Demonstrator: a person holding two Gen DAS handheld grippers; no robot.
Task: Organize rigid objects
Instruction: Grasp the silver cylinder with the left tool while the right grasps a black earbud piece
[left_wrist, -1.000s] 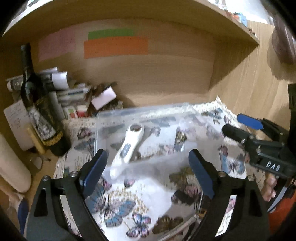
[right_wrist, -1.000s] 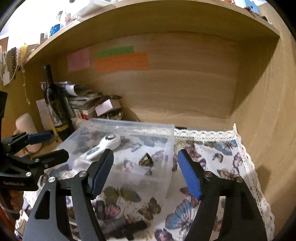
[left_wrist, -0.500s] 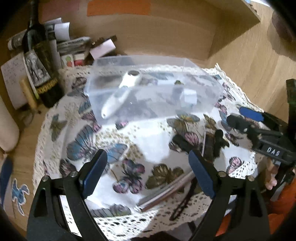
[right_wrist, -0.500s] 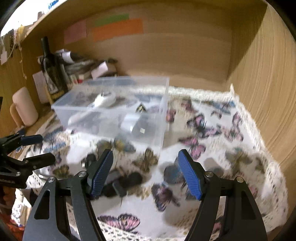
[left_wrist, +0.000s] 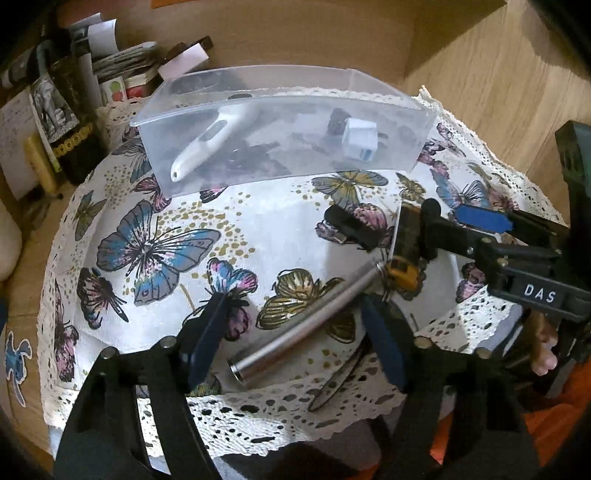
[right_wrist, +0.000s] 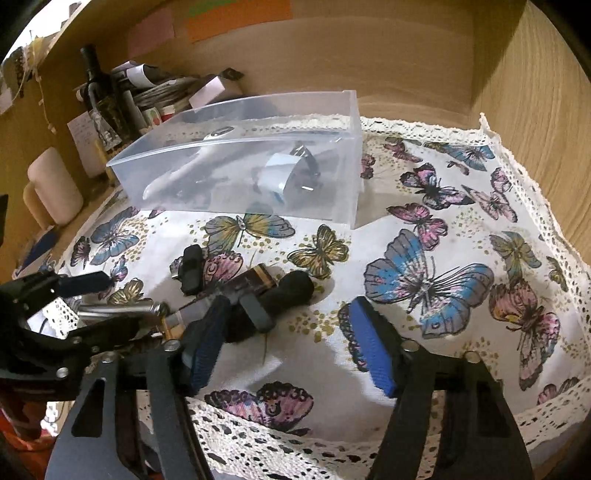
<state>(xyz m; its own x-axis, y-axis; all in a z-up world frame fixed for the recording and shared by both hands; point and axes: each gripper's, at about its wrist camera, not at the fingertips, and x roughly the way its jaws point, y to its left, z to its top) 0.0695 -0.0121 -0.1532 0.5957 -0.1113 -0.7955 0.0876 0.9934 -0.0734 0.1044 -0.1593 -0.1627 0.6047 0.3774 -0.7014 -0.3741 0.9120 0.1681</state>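
a butterfly cloth (left_wrist: 258, 236) (right_wrist: 461, 229) with a lace edge covers the table. a clear plastic box (left_wrist: 280, 122) (right_wrist: 243, 166) stands at the back of the cloth. inside the box lie a long white gadget (left_wrist: 210, 140) (right_wrist: 177, 173) on the left side and a small white cube plug (left_wrist: 360, 142) (right_wrist: 279, 177) on the right side. something small and dark lies beside the cube, but it is too blurry to name.

in front of the box, loose things lie on the cloth. a shiny metal tube (left_wrist: 306, 321) (right_wrist: 114, 312) lies slanted near the front edge. a small flat black piece (left_wrist: 351, 230) (right_wrist: 191, 269) lies closer to the box. a brown and yellow block (left_wrist: 404, 247) (right_wrist: 255, 278) lies just beside the top end of the tube. a thick black roll (right_wrist: 291, 288) lies next to that block.

the left gripper (left_wrist: 295, 343) (right_wrist: 92, 299) hangs low over the front of the cloth. its blue fingers are wide apart, one on each side of the metal tube, and they hold nothing.

the right gripper (right_wrist: 291, 345) (left_wrist: 461, 225) hangs over the dark pile. its blue fingers are wide apart too, and nothing is between them. its left finger is just over the black roll.

a dark bottle (left_wrist: 64, 110) (right_wrist: 101, 107) and a stack of papers (left_wrist: 122, 62) (right_wrist: 155, 88) stand behind the box, off the cloth. a pale candle (right_wrist: 55, 192) stands at the left.
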